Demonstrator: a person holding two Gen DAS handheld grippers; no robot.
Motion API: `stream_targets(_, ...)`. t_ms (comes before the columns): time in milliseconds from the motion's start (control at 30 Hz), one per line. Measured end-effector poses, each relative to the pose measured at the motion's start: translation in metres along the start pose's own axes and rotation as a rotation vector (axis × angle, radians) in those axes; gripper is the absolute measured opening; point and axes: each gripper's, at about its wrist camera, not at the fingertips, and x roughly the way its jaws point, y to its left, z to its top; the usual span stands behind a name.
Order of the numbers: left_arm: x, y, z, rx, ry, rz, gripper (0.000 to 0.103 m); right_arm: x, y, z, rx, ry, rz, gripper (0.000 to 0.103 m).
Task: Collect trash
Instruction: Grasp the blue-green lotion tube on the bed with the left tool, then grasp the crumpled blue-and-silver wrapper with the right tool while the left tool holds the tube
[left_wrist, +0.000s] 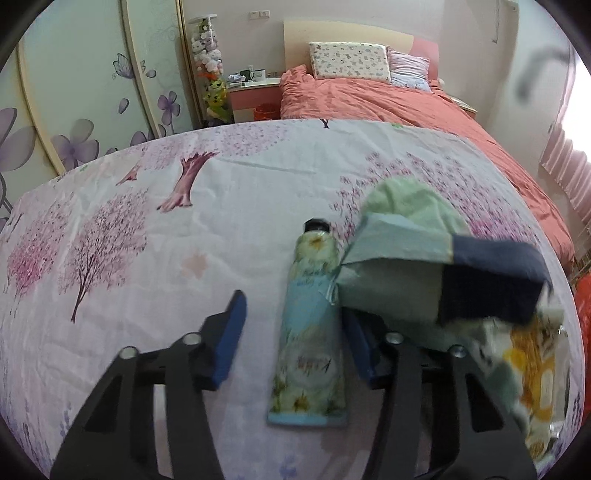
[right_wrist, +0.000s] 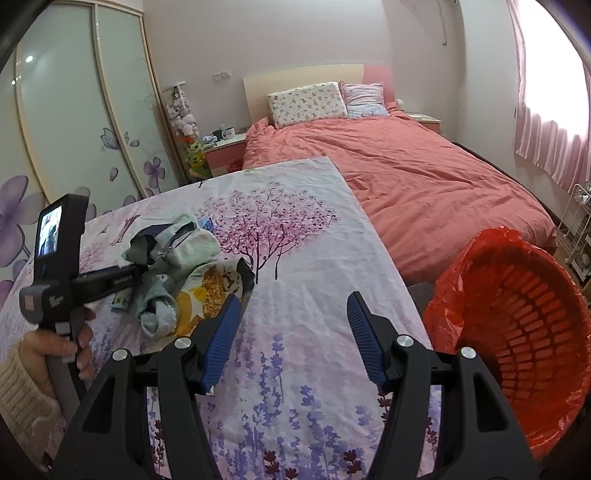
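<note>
A floral hand-cream tube (left_wrist: 310, 332) with a black cap lies flat on the flowered cloth, between the blue pads of my left gripper (left_wrist: 294, 306). The left pad stands clear of the tube and the right pad sits close beside it, so the jaws are open. A pale green and navy sock pile (left_wrist: 424, 258) drapes over the right finger. A yellow-printed wrapper (left_wrist: 535, 369) lies at the far right. In the right wrist view my right gripper (right_wrist: 294, 297) hangs open over bare cloth, nothing between its pads. The wrapper (right_wrist: 207, 295) sits just off its left pad.
A red slatted basket (right_wrist: 524, 332) lined with a red bag (right_wrist: 447, 306) stands off the cloth's right edge. A hand in a cream sleeve (right_wrist: 22, 384) holds the left gripper's handle (right_wrist: 55, 291). Behind are a coral bed (right_wrist: 406, 177), a nightstand (right_wrist: 225, 147) and a wardrobe (right_wrist: 74, 110).
</note>
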Motion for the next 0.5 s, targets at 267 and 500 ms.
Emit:
stream_targets(267, -0.002, 0.024, -0.003, 0.021, -0.006, -0.004, 0.027, 0.002, -0.002, 0.0, 0.002, 0.002, 0.002, 0.06)
stream_targets(500, -0.015, 0.081, -0.022, -0.009, -0.003, 0.059, 0.031, 0.003, 0.012, 0.0, -0.015, 0.001, 0.033, 0.06)
